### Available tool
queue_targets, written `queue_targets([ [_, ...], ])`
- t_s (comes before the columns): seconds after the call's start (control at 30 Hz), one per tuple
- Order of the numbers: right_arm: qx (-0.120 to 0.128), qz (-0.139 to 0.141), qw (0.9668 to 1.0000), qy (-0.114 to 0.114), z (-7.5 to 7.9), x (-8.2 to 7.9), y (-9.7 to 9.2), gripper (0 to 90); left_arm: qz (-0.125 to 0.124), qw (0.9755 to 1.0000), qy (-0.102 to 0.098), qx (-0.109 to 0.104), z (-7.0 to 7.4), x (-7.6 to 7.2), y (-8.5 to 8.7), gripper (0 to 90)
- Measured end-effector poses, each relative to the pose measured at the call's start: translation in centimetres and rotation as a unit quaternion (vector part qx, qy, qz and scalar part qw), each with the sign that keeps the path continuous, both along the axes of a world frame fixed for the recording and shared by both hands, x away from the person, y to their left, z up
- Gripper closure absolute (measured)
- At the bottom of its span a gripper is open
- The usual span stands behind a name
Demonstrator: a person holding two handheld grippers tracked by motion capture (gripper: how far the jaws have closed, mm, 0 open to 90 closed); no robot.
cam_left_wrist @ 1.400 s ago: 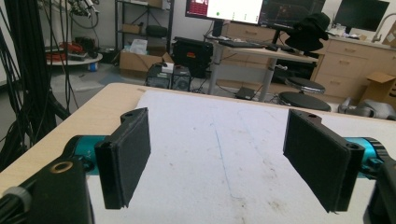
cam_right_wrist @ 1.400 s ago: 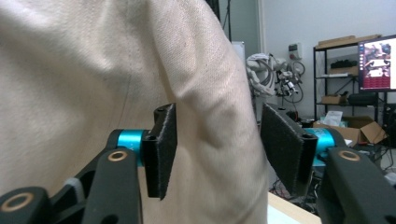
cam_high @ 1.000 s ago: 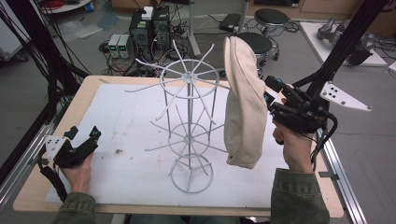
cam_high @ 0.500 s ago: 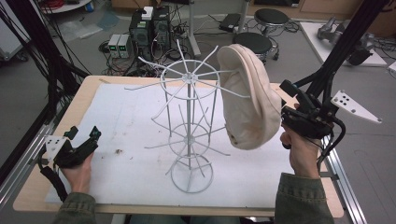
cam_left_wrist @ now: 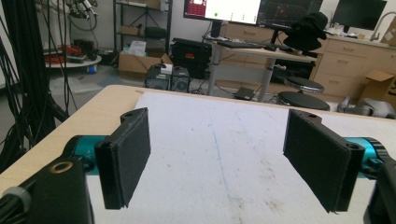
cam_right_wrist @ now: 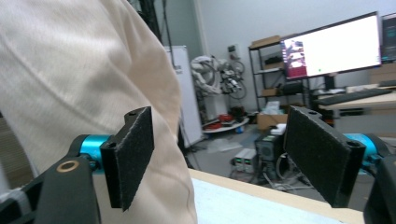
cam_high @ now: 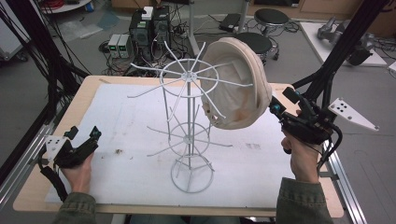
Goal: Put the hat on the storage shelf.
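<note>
A beige cap (cam_high: 236,84) hangs on the upper arms of a white wire rack (cam_high: 189,135) that stands mid-table. It is tilted, with its hollow side toward the rack. My right gripper (cam_high: 281,102) sits just right of the cap. Its jaws have just been opening and now stand wide. In the right gripper view the cap (cam_right_wrist: 84,70) bulges past the left pad into the gap of the right gripper (cam_right_wrist: 219,161), and neither pad presses it. My left gripper (cam_high: 84,133) rests open at the table's left front, and the left gripper (cam_left_wrist: 219,163) has only the white mat between its pads.
A white mat (cam_high: 116,116) covers the wooden table (cam_high: 88,93). The rack's thin arms stick out in all directions at two heights. Black frame poles stand at the left and at the right rear. Stools, computers and cables lie beyond the far edge.
The cap went from hanging upright in the right gripper to lying tilted on the rack's upper arms. The right gripper let go and dropped back slightly to the right. The left hand stayed still.
</note>
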State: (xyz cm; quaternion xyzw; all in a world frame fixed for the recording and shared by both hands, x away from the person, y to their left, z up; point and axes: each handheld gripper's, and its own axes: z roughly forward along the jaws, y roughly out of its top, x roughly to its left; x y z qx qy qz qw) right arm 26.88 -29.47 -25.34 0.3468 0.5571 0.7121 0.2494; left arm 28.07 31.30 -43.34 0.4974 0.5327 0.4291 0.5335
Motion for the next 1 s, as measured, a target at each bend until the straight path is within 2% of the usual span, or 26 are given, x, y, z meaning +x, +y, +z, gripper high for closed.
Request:
queue_targets([
  [0.13,-0.008,-0.013,0.9999,0.008,-0.8,-0.3,-0.1,21.8,0.000,1.0000,-0.001,-0.001,0.0,0.0,-0.1,23.4],
  [0.33,-0.013,-0.014,0.9996,0.023,-2.2,-0.7,-0.5,21.3,0.000,1.0000,-0.001,0.000,0.0,0.0,-0.1,23.4],
  [0.5,-0.021,-0.028,0.9991,0.024,-3.4,-1.3,-1.0,20.8,0.000,1.0000,0.000,0.000,0.0,0.0,-0.1,23.4],
  [1.0,-0.035,-0.043,0.9980,0.029,-6.2,-2.6,-1.8,19.9,-0.001,1.0000,0.000,-0.001,0.0,-0.1,-0.2,23.4],
])
